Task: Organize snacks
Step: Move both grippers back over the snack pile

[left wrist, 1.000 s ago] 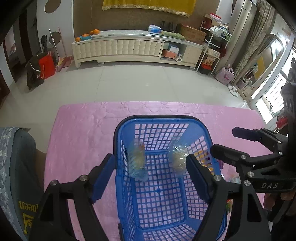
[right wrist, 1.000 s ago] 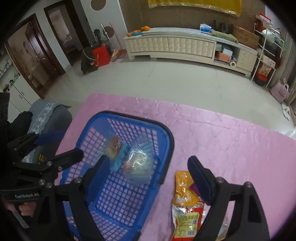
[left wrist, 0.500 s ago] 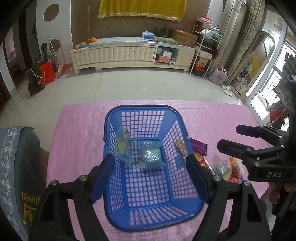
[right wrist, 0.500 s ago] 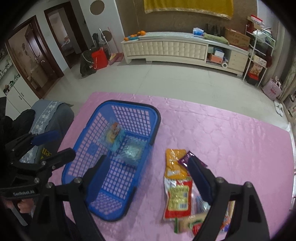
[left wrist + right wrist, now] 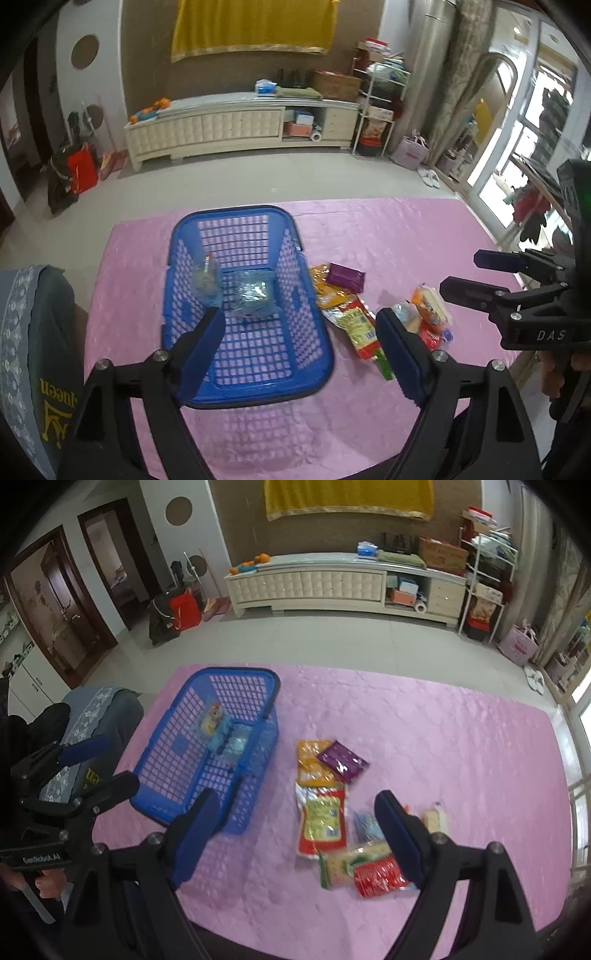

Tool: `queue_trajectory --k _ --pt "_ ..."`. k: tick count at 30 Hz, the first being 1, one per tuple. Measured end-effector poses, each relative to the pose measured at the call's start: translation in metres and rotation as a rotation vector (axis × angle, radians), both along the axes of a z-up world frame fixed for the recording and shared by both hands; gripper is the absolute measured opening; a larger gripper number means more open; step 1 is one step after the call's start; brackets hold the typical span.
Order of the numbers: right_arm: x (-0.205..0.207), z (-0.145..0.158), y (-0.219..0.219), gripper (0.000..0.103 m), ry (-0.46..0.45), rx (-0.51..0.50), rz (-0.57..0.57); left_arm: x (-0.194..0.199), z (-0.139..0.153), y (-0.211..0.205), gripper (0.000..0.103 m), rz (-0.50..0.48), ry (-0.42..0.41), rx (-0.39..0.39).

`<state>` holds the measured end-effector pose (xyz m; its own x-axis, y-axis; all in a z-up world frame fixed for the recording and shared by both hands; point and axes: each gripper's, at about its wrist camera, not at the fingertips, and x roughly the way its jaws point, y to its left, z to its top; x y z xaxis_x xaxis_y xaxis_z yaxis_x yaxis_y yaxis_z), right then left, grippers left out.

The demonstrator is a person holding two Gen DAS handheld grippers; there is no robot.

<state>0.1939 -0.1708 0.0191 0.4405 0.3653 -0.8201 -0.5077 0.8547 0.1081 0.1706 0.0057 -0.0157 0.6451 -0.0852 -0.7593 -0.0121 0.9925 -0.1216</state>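
A blue mesh basket [image 5: 236, 215] [image 5: 242, 672] stands on the pink cloth, with a clear bluish packet [image 5: 253, 295] [image 5: 236, 743] and a second small packet [image 5: 207, 278] [image 5: 216, 720] inside at its far end. Several loose snacks lie to its right, among them a purple packet [image 5: 346, 276] [image 5: 341, 761], a yellow-red bag [image 5: 352, 321] [image 5: 323, 818] and a red packet [image 5: 380, 878]. My left gripper [image 5: 299, 332] hovers above the basket's near half, its jaws opening with nothing between them. My right gripper [image 5: 297, 808] hangs open and empty over the cloth, between the basket and the loose snacks.
The pink cloth [image 5: 424, 731] covers the whole table, whose far edge meets a tiled floor. A chair with a grey patterned cover [image 5: 29, 332] stands at the left edge. A cream cabinet [image 5: 314, 587] lines the far wall.
Both grippers have drawn back and upward from the basket, which now looks smaller. The two packets lie settled inside it. The loose snacks on the right have come into view.
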Motion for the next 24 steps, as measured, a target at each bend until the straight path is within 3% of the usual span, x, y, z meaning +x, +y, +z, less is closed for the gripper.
queue_trajectory --k 13,24 --pt "-0.004 -0.043 -0.087 0.089 0.064 -0.024 -0.11 0.015 -0.038 -0.085 0.082 -0.118 0.068 0.007" --pt "-0.001 -0.098 -0.134 0.089 0.147 -0.068 -0.185 0.036 -0.098 -0.142 0.082 -0.246 0.169 0.034"
